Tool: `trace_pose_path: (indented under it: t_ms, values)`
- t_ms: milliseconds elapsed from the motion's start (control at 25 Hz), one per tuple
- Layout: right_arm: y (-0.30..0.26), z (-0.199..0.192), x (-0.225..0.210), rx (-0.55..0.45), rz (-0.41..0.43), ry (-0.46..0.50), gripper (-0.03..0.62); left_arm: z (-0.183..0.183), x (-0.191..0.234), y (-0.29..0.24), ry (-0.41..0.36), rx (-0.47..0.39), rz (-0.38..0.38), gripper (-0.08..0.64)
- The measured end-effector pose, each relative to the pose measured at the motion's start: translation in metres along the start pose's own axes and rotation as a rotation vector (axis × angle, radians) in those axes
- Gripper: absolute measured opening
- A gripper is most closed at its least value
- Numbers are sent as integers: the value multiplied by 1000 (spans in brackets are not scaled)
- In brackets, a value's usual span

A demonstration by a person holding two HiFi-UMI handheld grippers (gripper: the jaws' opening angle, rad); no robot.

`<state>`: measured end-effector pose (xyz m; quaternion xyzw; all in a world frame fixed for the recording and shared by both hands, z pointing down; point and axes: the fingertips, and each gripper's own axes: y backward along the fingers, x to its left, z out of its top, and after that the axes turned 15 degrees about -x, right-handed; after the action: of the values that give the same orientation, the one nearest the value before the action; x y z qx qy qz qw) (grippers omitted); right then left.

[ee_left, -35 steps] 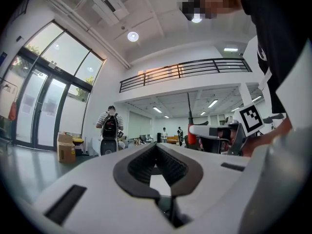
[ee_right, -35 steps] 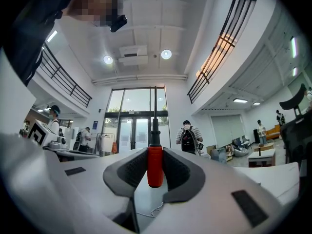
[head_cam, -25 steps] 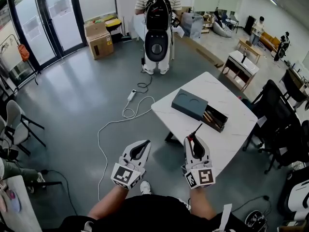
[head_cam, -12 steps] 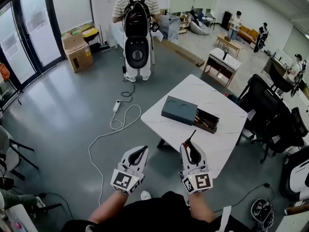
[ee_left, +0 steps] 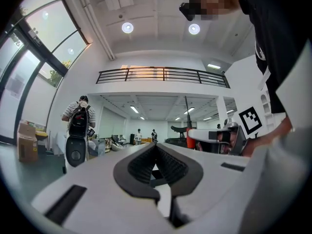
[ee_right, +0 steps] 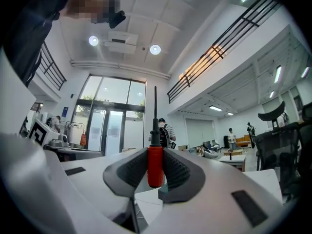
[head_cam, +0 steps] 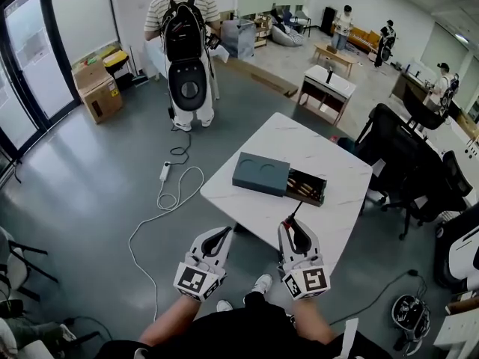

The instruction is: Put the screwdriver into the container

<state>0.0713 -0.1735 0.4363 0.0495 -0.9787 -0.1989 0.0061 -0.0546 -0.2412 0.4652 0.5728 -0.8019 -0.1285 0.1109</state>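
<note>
Right gripper (head_cam: 298, 234): pinching the red handle of the screwdriver (ee_right: 155, 165), shaft pointing forward past the jaw tips.
Left gripper (ee_left: 156, 147): jaw tips pressed together, nothing between them.
Container (head_cam: 307, 188): open dark box on the white table (head_cam: 337, 163), beside a grey-green case (head_cam: 260, 174).
Screwdriver location: in the right gripper at the table's near edge, apart from the container.

This is a large open office or lab hall: a grey floor (head_cam: 90, 178), a white table (head_cam: 329, 163), black office chairs (head_cam: 397, 155), tall glass doors (head_cam: 22, 73), cardboard boxes (head_cam: 96, 96) and a railed upper gallery (ee_left: 163, 75).
</note>
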Motion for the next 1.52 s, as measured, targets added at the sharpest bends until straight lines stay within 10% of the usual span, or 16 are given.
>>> trace_pose_path:
  t_ms: [1520]
  values:
    - [-43,-63,-237,60,-74,71,107,-103,-20,-231,7,53,-113,6]
